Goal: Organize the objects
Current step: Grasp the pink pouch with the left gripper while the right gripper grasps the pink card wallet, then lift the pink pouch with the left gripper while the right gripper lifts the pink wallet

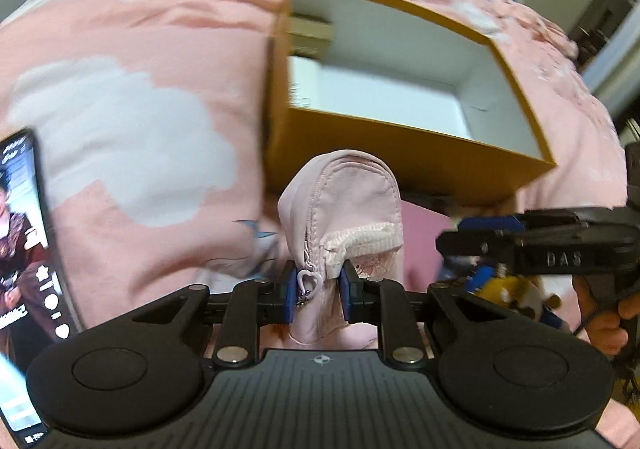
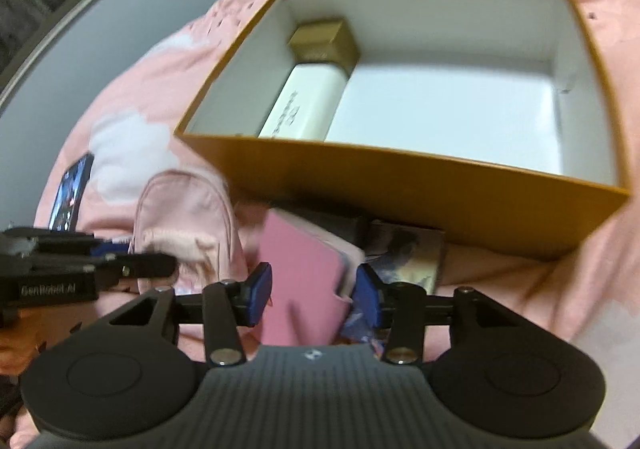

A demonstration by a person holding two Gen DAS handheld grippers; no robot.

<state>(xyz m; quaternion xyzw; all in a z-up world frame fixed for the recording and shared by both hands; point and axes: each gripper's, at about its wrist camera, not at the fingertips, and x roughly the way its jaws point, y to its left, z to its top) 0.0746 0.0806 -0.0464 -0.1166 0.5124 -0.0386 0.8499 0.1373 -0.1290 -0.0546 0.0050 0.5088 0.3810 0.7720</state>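
Note:
An open orange box (image 1: pixel 420 165) (image 2: pixel 400 185) with a white inside stands on the pink bed. A white box (image 2: pixel 304 101) and a small gold box (image 2: pixel 324 39) lie in its left side. My left gripper (image 1: pixel 318 291) is shut on a pale pink zip pouch (image 1: pixel 344 205), held in front of the box; the pouch also shows in the right wrist view (image 2: pixel 188 225). My right gripper (image 2: pixel 314 291) is open, its jaws either side of a pink notebook (image 2: pixel 304 281) lying in front of the box. The right gripper also shows in the left wrist view (image 1: pixel 472 237).
A phone (image 1: pixel 28 249) (image 2: pixel 70 193) with a lit screen lies on the pink cloud-print bedding (image 1: pixel 140 89) at the left. A picture card (image 2: pixel 408 253) and a dark item lie beside the notebook. A yellow and blue toy (image 1: pixel 516 293) lies under the right gripper.

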